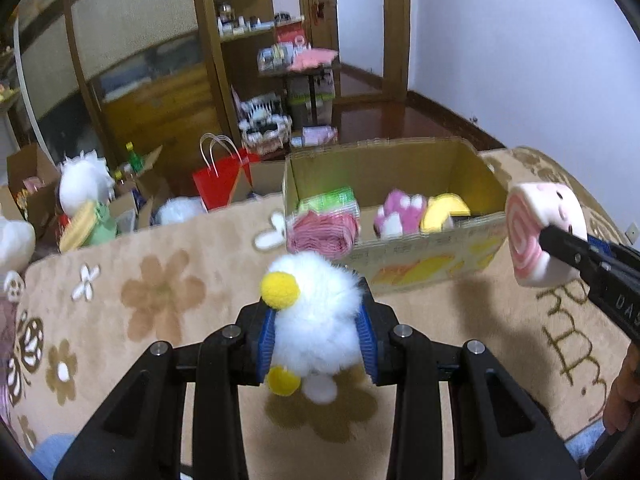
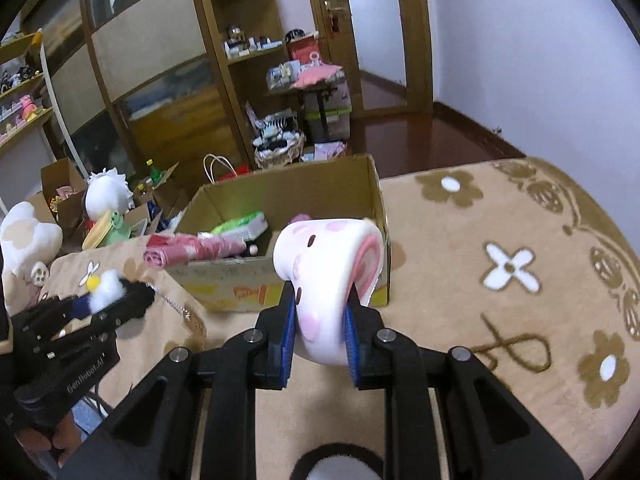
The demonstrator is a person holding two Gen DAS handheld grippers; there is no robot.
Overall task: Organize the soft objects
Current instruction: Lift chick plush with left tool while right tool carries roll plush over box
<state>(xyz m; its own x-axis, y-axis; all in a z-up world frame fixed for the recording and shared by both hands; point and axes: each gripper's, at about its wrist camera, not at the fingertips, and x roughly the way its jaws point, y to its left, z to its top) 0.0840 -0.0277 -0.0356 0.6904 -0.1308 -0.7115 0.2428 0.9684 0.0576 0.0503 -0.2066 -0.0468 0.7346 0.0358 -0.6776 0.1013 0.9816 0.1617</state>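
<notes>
My left gripper (image 1: 318,336) is shut on a fluffy white duck toy (image 1: 312,312) with a yellow beak and feet, held above the beige flowered blanket (image 1: 168,292). My right gripper (image 2: 320,330) is shut on a pink and white roll-cake plush (image 2: 332,276); the same plush (image 1: 540,232) shows at the right of the left wrist view. An open cardboard box (image 1: 400,168) stands just beyond both, holding a pink paw plush (image 1: 400,212), a yellow plush (image 1: 446,210) and pink and green packs (image 1: 324,220). In the right wrist view the left gripper (image 2: 116,300) with the duck (image 2: 105,290) sits at the lower left.
The box (image 2: 280,192) rests on the blanket (image 2: 500,280) near its far edge. Beyond it, on the floor, lie a red paper bag (image 1: 222,180), open cartons, and white stuffed toys (image 1: 84,184). Wooden shelves (image 1: 240,40) and a door (image 2: 340,20) stand behind. A large white plush (image 2: 24,240) sits far left.
</notes>
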